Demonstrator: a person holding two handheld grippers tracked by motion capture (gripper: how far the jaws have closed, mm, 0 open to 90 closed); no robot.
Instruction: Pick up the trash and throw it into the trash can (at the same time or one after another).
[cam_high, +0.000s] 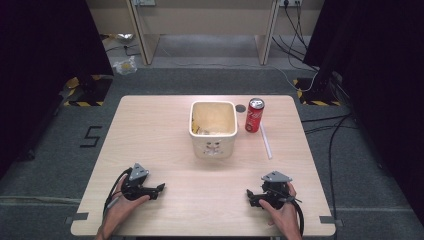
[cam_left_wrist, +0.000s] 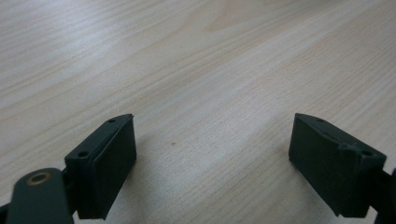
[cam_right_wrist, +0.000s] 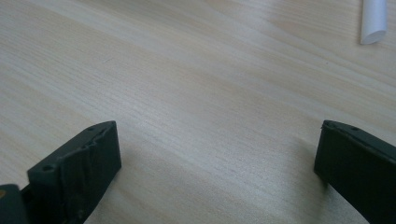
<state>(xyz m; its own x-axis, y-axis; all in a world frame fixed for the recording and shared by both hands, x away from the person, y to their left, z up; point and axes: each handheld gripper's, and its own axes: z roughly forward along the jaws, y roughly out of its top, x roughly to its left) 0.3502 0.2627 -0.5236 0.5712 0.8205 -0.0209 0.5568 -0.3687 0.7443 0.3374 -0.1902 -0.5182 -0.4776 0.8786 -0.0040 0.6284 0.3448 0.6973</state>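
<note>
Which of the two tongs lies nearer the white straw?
The right tongs: the white straw lies on their side of the table, beside the red can; the left tongs are farther off.

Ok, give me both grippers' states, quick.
Left gripper: open, holding nothing, over bare table.
Right gripper: open, holding nothing, over bare table.

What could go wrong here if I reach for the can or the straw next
The can stands upright close beside the bin, so a wide-open right gripper may bump the bin or tip the can. The straw lies flat and thin on the table; the jaws could scrape the wood or roll it away. The left gripper would probably have to cross past the bin to help.
</note>
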